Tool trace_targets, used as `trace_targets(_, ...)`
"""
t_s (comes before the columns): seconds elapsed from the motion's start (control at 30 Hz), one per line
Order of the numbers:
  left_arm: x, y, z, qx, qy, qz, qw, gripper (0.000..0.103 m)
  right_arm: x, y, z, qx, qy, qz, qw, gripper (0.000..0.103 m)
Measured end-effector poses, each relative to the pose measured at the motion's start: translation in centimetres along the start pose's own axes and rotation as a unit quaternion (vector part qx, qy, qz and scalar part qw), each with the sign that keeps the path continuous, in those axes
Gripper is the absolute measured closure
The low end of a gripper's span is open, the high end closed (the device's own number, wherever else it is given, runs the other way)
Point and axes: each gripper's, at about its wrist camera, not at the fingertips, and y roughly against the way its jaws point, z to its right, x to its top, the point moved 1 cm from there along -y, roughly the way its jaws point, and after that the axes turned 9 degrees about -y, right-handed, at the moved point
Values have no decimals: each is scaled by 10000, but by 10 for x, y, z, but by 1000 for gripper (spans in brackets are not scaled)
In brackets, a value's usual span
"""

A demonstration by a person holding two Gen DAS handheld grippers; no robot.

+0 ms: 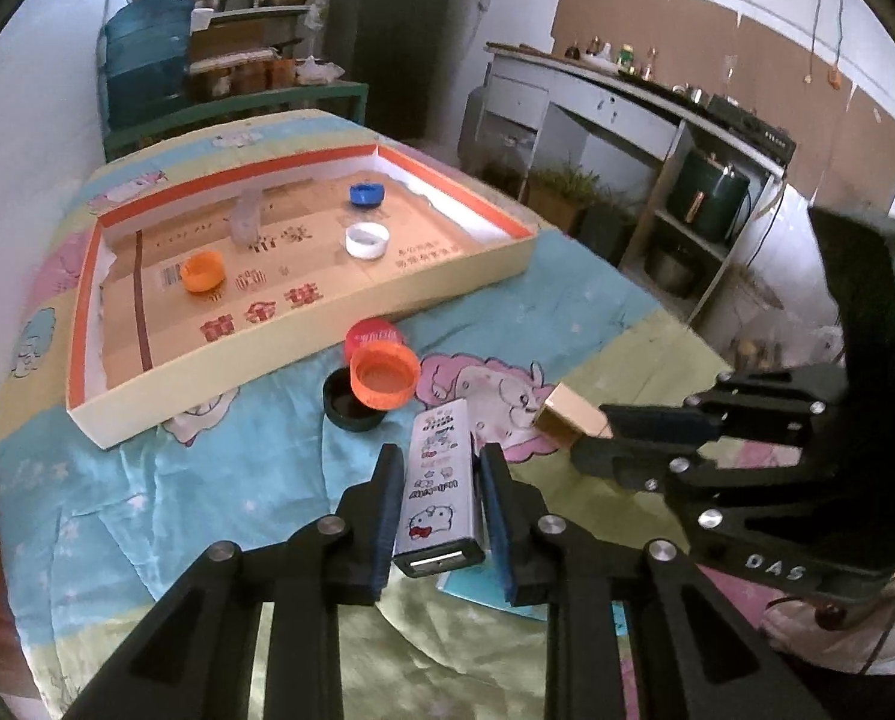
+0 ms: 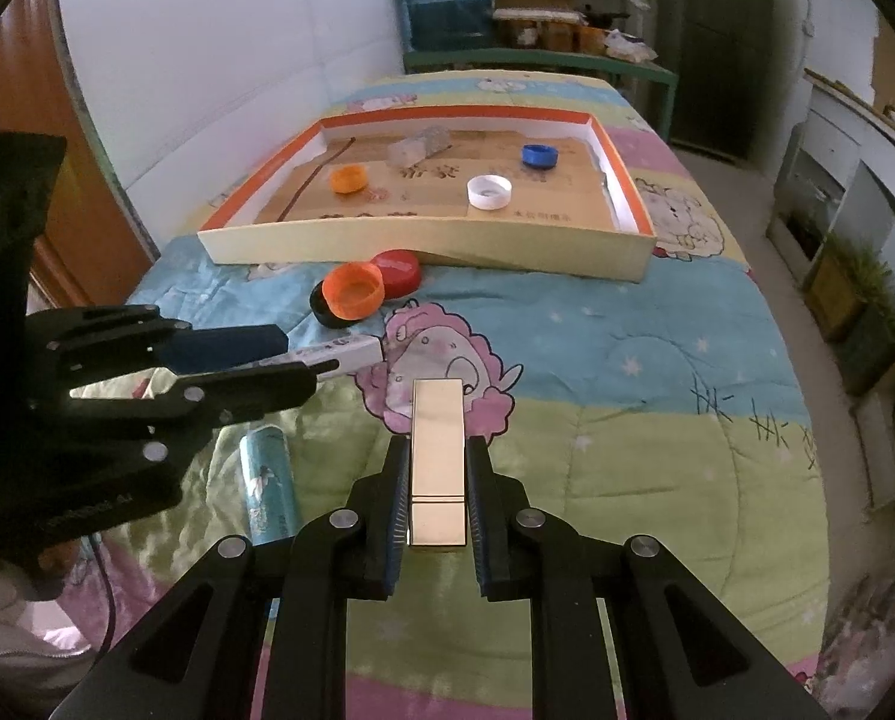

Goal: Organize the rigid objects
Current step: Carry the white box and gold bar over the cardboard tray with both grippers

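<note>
Your left gripper (image 1: 441, 480) holds a white cartoon-printed lighter (image 1: 441, 492) between its fingers (image 1: 387, 480), lengthwise and lifted above the quilt (image 1: 567, 312). Your right gripper (image 2: 438, 474) clamps a gold rectangular case (image 2: 439, 456) the same way, its far end jutting past the fingertips over the pink cartoon animal on the bedding.

Just ahead of the lighter sits a cluster of three caps: an orange cap (image 1: 384, 375) lying open side up, tilted across a black cap (image 1: 348, 405), with a red cap (image 1: 372, 337) touching behind it. They lie between both grippers and the near wall of the shallow cardboard tray (image 1: 303, 354).

Inside the tray you have a small orange cap (image 1: 202, 272) at left, a white cap (image 1: 367, 240) open side up toward the right, a blue cap (image 1: 365, 194) beyond it, and a clear plastic piece (image 1: 246, 219) near the far wall, all well apart from one another.

Below your left gripper, in the right wrist view, a teal printed tube (image 2: 269, 486) lies flat on the quilt.

Beyond the bed stand a blue water jug (image 1: 144, 60), a green-framed shelf (image 2: 537, 60) of pots and jars, and a dark cabinet (image 1: 396, 30); a white counter (image 1: 627, 96) with bottles runs along the right.
</note>
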Motion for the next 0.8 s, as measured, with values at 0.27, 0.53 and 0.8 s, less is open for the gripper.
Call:
trace_targets(0.27, -5, -26, 3, 231, -230, -632, 9975, 77, -1, -1, -1, 47, -23, -37, 10000, 85)
trace_targets(0.53, 6, -35, -2, 98, 8, -769, 9970, 76, 0, -2, 4, 114, -141, -22, 9998, 85)
trace_targets(0.8, -1, -28, -14, -211, 495, -547, 9971, 77, -1, -3, 9, 157, -195, -25, 9997, 85)
